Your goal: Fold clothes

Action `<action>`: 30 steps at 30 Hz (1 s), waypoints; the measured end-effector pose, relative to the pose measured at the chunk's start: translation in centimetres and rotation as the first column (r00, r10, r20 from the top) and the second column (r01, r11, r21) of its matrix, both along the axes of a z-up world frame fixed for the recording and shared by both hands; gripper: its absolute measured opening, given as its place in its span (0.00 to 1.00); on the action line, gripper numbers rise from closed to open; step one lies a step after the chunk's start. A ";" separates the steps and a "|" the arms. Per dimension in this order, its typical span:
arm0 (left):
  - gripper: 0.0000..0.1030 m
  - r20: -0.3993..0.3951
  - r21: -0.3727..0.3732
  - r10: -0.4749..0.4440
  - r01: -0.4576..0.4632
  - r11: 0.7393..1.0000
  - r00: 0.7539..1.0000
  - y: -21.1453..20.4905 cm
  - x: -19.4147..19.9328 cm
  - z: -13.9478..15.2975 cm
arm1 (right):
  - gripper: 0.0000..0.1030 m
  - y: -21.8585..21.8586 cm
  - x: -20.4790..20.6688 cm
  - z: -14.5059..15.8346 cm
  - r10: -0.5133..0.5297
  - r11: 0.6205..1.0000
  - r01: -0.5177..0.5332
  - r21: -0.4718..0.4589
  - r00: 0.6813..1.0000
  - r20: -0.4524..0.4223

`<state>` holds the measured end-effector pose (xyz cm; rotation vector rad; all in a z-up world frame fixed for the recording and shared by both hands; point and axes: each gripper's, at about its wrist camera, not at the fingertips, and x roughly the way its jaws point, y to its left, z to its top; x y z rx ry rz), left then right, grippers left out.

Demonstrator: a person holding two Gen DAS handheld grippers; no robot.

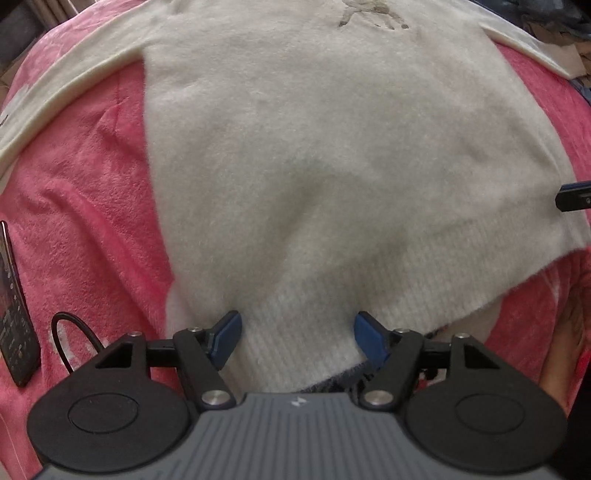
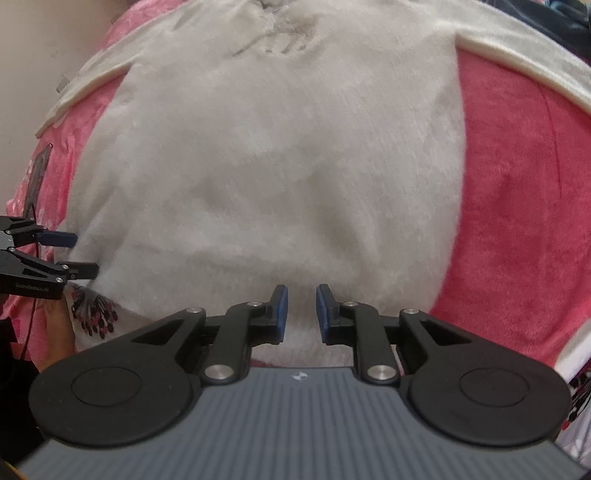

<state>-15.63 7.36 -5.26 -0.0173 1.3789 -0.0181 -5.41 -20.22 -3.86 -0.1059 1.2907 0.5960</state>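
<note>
A fuzzy white sweater (image 1: 332, 155) lies flat on a pink blanket (image 1: 81, 221). Its long way runs straight ahead from both sets of jaws. The ribbed bottom edge is closest to the jaws, and the neck end is far ahead at the top. One sleeve (image 1: 66, 88) stretches out to the left and the other reaches out to the right.

The left gripper (image 1: 297, 338) has its jaws wide apart. The bottom edge of the sweater sits between the two blue pads (image 1: 227, 338), but they are not pinching it. The right gripper (image 2: 301, 314) is also open, with a smaller gap between its pads, and sweater fabric shows in that gap. It is hard to tell if the pads touch the fabric.

There is bare pink blanket on both sides of the sweater, left of the left jaws and right of the right jaws. A dark phone (image 1: 14, 306) lies far to the left of the left jaws, with a black cable (image 1: 70, 339) looping beside it.

The neck end is blurry, with a grey mark (image 1: 373, 14) that is hard to make out. The sleeve ends are cut off at the picture edges.
</note>
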 end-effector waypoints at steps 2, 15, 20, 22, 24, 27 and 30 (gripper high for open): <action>0.66 0.011 -0.002 0.008 -0.007 1.000 1.000 0.1 0.0 0.3 | 0.16 0.3 0.2 0.4 0.007 1.000 -0.007 0.009 1.000 0.007; 0.66 0.138 -0.019 0.113 -0.111 0.994 0.984 2.5 2.6 2.4 | 0.18 5.9 4.3 3.0 0.243 0.967 -0.239 -0.092 0.969 0.034; 0.66 0.244 0.020 0.170 -0.180 0.983 0.955 5.4 5.7 3.7 | 0.18 10.8 8.1 3.8 0.323 0.945 -0.315 -0.090 0.943 0.083; 0.66 0.314 0.056 0.199 -0.227 0.972 0.928 7.4 6.8 4.2 | 0.19 13.0 9.3 4.0 0.344 0.938 -0.337 -0.076 0.932 0.112; 0.66 0.379 0.090 0.231 -0.285 0.954 0.896 9.4 7.7 4.7 | 0.19 15.2 10.2 4.1 0.369 0.929 -0.365 -0.057 0.919 0.141; 0.66 0.471 0.098 0.300 -0.387 0.917 0.829 12.4 8.0 4.5 | 0.19 18.6 11.0 4.0 0.406 0.911 -0.411 -0.019 0.890 0.209; 0.66 0.528 0.051 0.382 -0.477 0.878 0.759 14.3 8.0 3.6 | 0.18 22.2 11.8 3.4 0.434 0.886 -0.463 0.024 0.847 0.307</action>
